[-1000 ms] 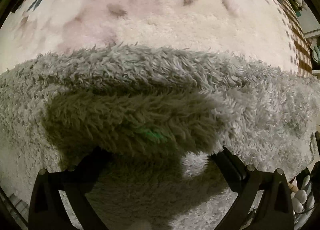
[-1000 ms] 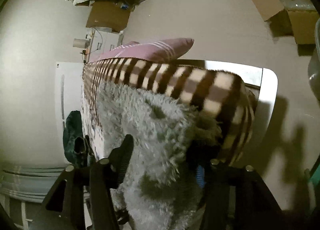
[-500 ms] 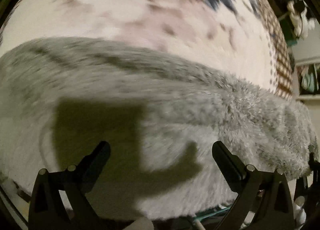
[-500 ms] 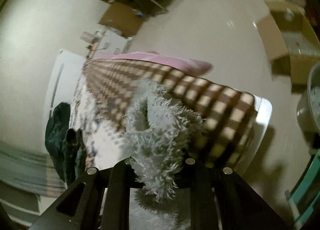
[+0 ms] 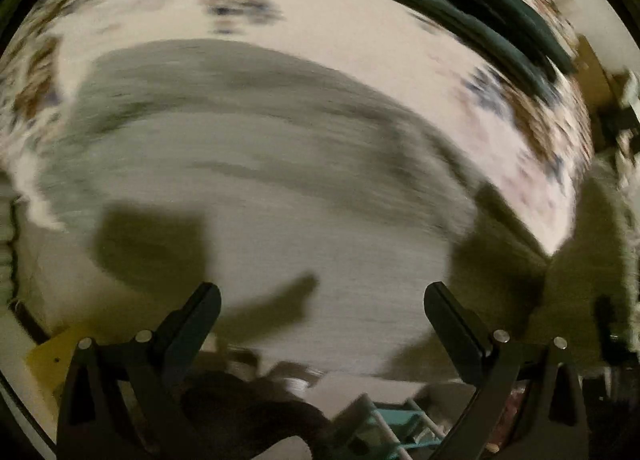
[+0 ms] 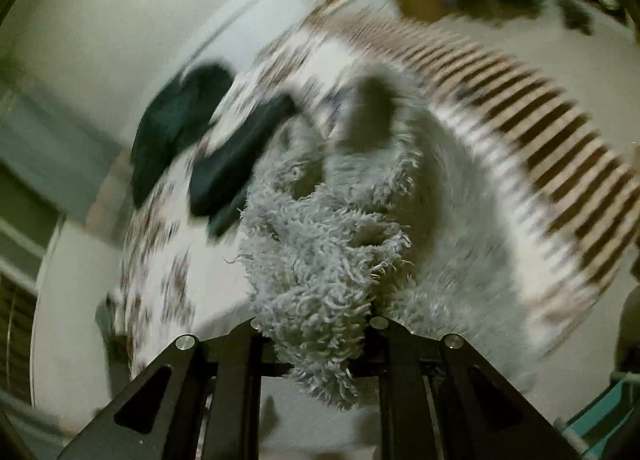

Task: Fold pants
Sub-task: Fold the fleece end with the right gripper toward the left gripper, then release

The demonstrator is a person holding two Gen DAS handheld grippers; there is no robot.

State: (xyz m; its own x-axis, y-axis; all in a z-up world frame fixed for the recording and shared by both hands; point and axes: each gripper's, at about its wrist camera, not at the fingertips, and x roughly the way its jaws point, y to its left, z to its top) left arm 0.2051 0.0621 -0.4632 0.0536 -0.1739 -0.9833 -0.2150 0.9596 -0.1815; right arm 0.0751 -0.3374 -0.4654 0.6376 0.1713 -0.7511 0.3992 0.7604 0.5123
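**Fold barely started: one end gripped, other tongs empty**

Left wrist view: your left tongs (image 5: 320, 308) are standing wide with nothing between the fingers, hovering over the grey fluffy pants (image 5: 256, 187), which are lying spread on the patterned bed cover (image 5: 360, 31). Heavy blur, so no clean fold edge is showing. A dark green garment (image 5: 480, 7) is lying apart at the far side.

Right wrist view: your right tongs (image 6: 316, 344) are narrow, pinching a bunch of the pants' (image 6: 320, 260) fleece, the rest trailing onto the bed by the checked blanket (image 6: 540, 131). Judging by this, you are only beginning; folding, flattening and squaring are all remaining.
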